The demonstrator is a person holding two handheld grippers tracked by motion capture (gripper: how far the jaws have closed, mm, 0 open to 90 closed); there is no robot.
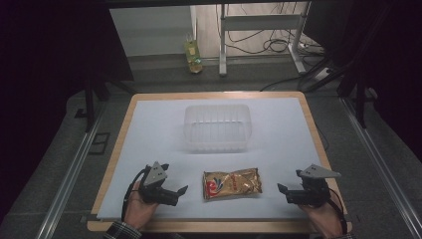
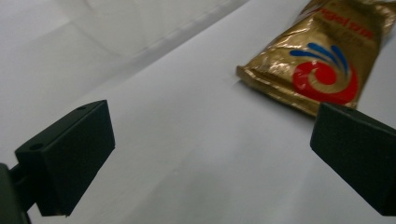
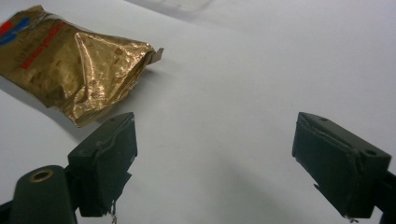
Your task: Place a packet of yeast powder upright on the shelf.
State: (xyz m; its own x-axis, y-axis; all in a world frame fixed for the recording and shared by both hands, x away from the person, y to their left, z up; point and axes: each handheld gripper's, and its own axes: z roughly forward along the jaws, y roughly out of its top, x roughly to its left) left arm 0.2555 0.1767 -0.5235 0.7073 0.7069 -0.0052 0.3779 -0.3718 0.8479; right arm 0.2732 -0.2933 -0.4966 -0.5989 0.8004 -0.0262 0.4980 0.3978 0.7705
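A dark room was seen in the high view, with a grey floor [image 1: 59, 164] around the table, a metal frame [image 1: 259, 22] and loose cables [image 1: 259, 45] at the upper middle of the frame, and a yellowish bottle [image 1: 192, 54] standing on the floor above the table's far edge. The wooden table [image 1: 119, 129] filled the centre of the frame and was covered by a white sheet [image 1: 149, 134]. A clear plastic tub [image 1: 217, 127] was set on the sheet just above centre. Below it, at lower centre, a gold snack bag [image 1: 232, 183] was laid flat, well apart from the tub.

The left gripper [image 1: 180, 191] was held at the lower left, the right gripper [image 1: 281, 189] at the lower right, both pointed inward at the bag, neither touching it.

In the left gripper view the bag [image 2: 322, 60] was shown at the upper right, its red and blue swirl legible; the jaws were spread wide, nothing between them. In the right gripper view the bag's crumpled end [image 3: 84, 65] was shown at the upper left, and those jaws were likewise released over bare sheet.
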